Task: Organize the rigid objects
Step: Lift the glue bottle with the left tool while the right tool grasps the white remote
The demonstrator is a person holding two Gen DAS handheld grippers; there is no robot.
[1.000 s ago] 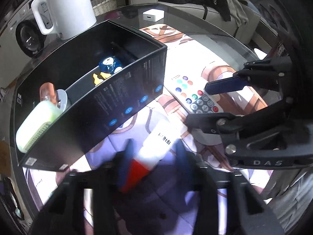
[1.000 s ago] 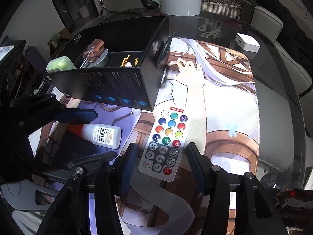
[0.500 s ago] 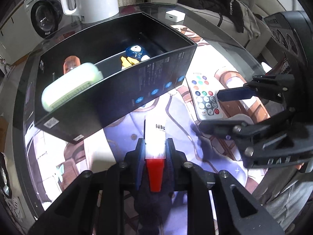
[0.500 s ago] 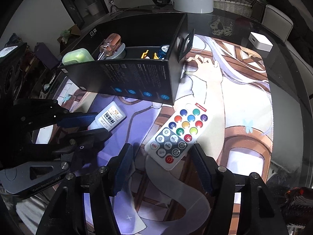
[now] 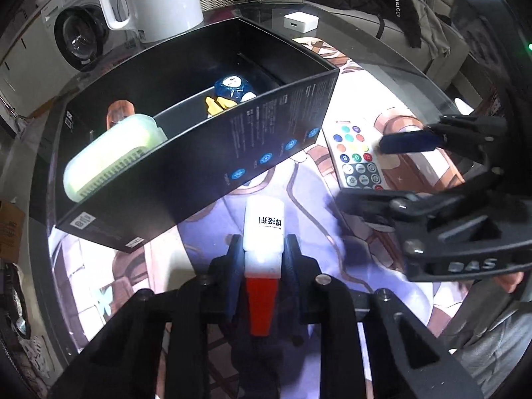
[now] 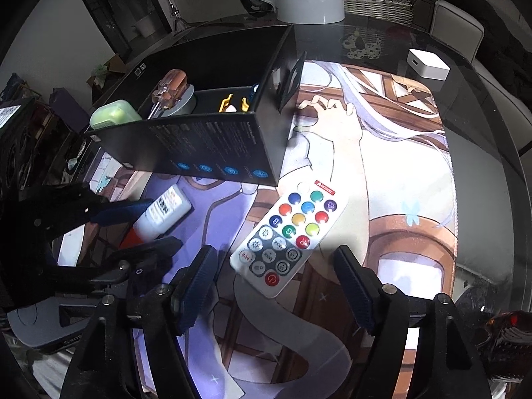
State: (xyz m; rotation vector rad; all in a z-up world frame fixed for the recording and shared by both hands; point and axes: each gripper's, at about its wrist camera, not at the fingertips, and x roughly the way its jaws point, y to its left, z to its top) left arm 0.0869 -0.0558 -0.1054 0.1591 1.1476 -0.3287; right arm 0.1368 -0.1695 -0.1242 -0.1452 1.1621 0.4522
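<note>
White kettle (image 5: 156, 0) standing on the glass bench (image 6: 482, 173) beyond the illustrated mat (image 6: 382, 173); small white box (image 6: 428, 65) lying near a wicker basket (image 6: 379, 3); washing machine (image 5: 78, 38) showing behind

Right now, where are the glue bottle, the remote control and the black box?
glue bottle (image 5: 264, 229), left wrist view, white body.
remote control (image 6: 292, 232), right wrist view, button face.
black box (image 6: 212, 146), right wrist view, printed side wall.
</note>
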